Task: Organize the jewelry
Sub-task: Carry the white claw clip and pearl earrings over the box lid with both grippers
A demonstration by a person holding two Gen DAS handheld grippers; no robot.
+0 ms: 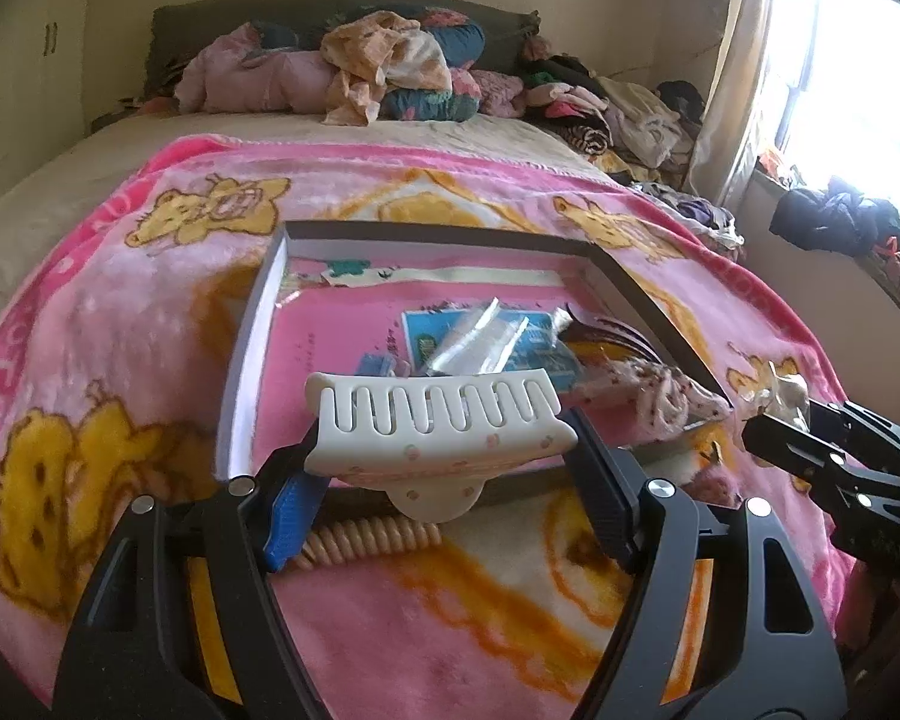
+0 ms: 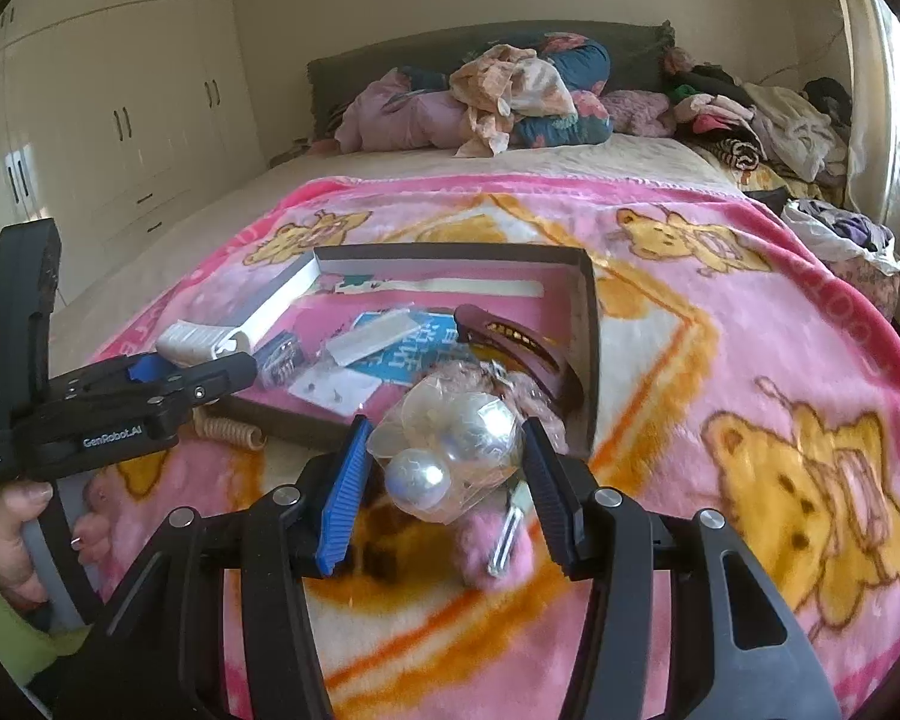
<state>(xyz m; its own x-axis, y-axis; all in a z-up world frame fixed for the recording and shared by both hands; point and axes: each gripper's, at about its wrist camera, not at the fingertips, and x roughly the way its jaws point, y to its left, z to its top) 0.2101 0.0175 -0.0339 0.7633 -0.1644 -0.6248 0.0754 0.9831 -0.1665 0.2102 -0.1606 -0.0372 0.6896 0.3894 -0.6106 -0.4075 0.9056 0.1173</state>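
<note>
My left gripper [image 1: 444,462] is shut on a white hair claw clip [image 1: 438,426], held just above the near edge of a shallow dark-rimmed box [image 1: 450,234] on the pink bear blanket. The right gripper [image 2: 444,468] is shut on a clear plastic packet of large pearl beads [image 2: 450,450], near the box's front right corner. In the box [image 2: 450,252] lie a dark red hair clip [image 2: 510,342], small packets and cards. The left gripper [image 2: 234,369] with the white clip [image 2: 192,342] shows at the left of the right wrist view. At the right edge of the left wrist view is the right gripper [image 1: 756,432].
A beige coil hair tie [image 2: 228,429] lies on the blanket in front of the box. Beside a pink fluffy item lies a silver hair pin [image 2: 507,534]. Pillows and piled clothes [image 1: 390,66] fill the bed's head and right side. White wardrobes [image 2: 120,90] stand at left. A hand [image 2: 12,540] grips the left handle.
</note>
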